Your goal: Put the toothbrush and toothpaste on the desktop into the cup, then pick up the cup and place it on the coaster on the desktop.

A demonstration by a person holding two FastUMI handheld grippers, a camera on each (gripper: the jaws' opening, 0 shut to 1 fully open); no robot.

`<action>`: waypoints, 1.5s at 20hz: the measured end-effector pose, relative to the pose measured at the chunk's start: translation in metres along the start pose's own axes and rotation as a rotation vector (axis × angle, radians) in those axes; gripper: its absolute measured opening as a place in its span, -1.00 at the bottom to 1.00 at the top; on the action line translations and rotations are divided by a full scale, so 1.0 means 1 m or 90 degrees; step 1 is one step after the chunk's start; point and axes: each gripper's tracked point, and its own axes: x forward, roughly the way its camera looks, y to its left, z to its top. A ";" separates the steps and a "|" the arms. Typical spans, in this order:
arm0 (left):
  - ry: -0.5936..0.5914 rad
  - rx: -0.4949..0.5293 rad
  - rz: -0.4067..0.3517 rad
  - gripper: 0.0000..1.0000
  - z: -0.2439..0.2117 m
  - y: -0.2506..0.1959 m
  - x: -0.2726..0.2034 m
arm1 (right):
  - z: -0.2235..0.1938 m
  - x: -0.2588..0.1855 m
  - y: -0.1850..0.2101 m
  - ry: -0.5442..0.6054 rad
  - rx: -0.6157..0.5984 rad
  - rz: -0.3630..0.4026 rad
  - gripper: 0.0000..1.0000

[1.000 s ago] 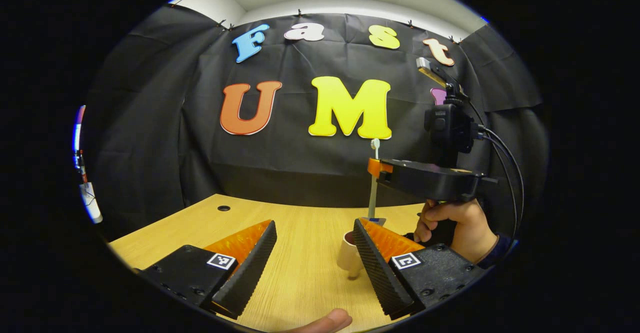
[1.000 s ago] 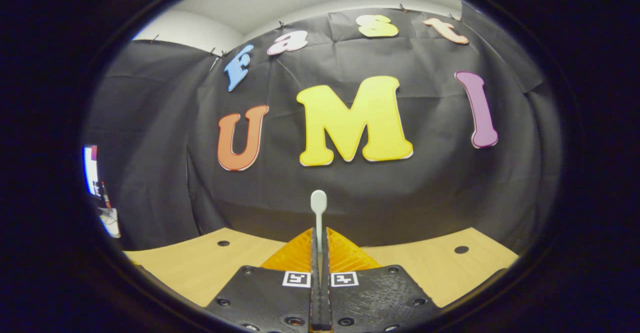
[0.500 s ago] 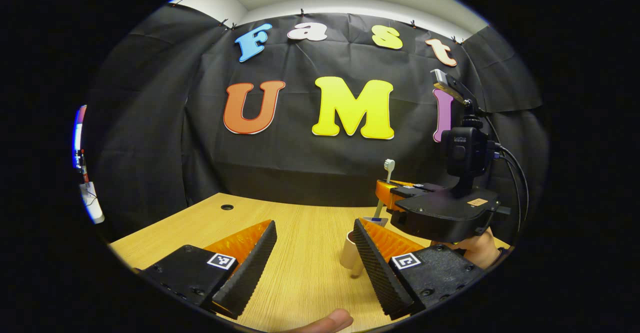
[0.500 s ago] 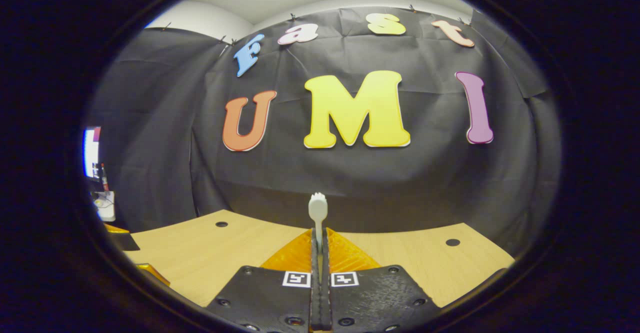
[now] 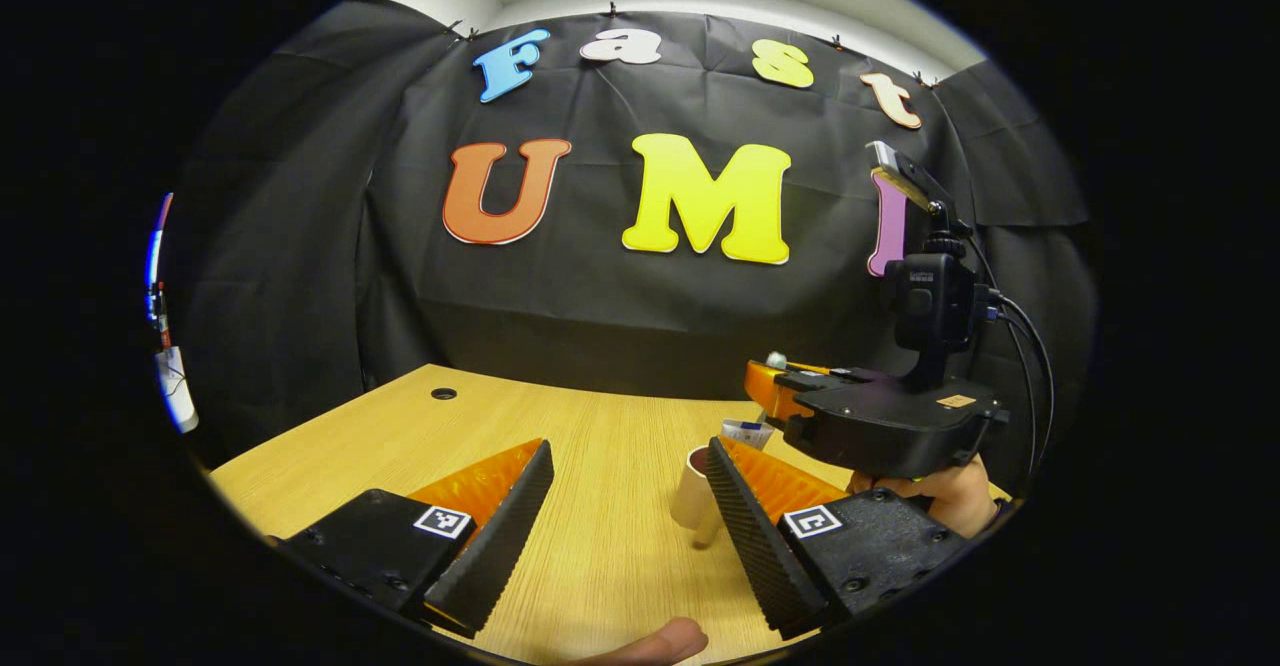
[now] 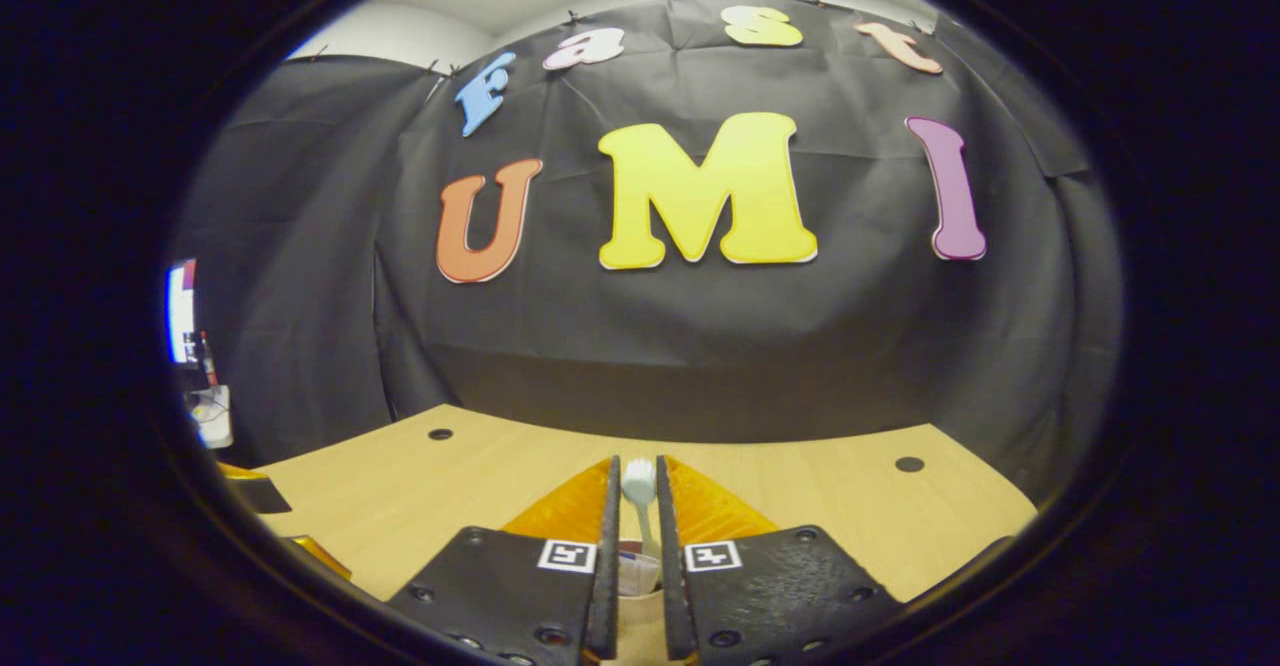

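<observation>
Two grippers work over the wooden desk (image 5: 560,426), and the cup (image 5: 692,486) is the thing to steer by. Half a second ago the right gripper (image 6: 638,506) had its fingers pinched flat on the toothbrush (image 6: 639,491), whose head stood well above them; now those fingers stand a narrow gap apart and the brush sits lower between them, upright, its head level with the fingertips (image 6: 610,486), with daylight on both sides of the neck. Below it, in the right gripper view, the cup's pale rim (image 6: 640,601) shows, with what looks like the toothpaste (image 6: 630,571) tucked inside (the gap is too tight to be sure).

From the left gripper view, the right gripper (image 5: 775,396) hangs just over the cup, lower than before, a hand (image 5: 950,501) under its body. The toothpaste's flat end (image 5: 745,433) pokes up from the cup, and the brush head (image 5: 775,358) barely clears the gripper. The left gripper (image 5: 630,516) is spread wide and holds nothing, the cup just beside its right-side finger (image 5: 750,536).
</observation>
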 end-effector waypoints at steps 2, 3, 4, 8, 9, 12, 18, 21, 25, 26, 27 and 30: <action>0.001 0.000 -0.001 0.94 0.000 -0.001 0.001 | 0.003 -0.003 -0.001 -0.006 0.000 0.000 -0.05; 0.002 0.000 -0.002 0.94 -0.002 -0.001 0.001 | 0.003 -0.004 -0.001 -0.007 -0.003 -0.001 0.16; 0.003 0.002 -0.003 0.94 -0.002 -0.002 0.001 | 0.004 -0.005 -0.001 -0.007 -0.011 -0.003 0.48; 0.009 0.013 0.000 0.94 -0.006 -0.003 0.002 | 0.004 -0.016 -0.003 -0.019 -0.056 -0.009 0.93; 0.009 0.014 0.000 0.94 -0.006 -0.004 0.002 | 0.005 -0.019 -0.005 -0.023 -0.061 -0.012 0.92; 0.009 0.022 -0.003 0.95 -0.006 -0.007 0.003 | 0.010 -0.033 -0.016 -0.032 -0.056 -0.021 0.89; 0.011 0.029 -0.010 0.95 -0.008 -0.014 0.003 | 0.031 -0.082 -0.062 -0.051 -0.040 -0.060 0.89; 0.018 0.039 -0.013 0.95 -0.013 -0.019 0.005 | 0.040 -0.115 -0.099 -0.076 -0.059 -0.092 0.89; 0.032 0.049 -0.016 0.95 -0.023 -0.027 0.011 | 0.047 -0.162 -0.148 -0.092 -0.041 -0.122 0.92; 0.041 0.048 -0.017 0.94 -0.027 -0.029 0.012 | 0.048 -0.175 -0.161 -0.095 -0.045 -0.131 0.89; 0.048 0.048 -0.015 0.95 -0.029 -0.029 0.013 | 0.049 -0.187 -0.173 -0.096 -0.053 -0.139 0.89; 0.072 0.031 -0.005 0.95 -0.036 -0.035 0.012 | 0.046 -0.222 -0.217 -0.083 -0.067 -0.184 0.88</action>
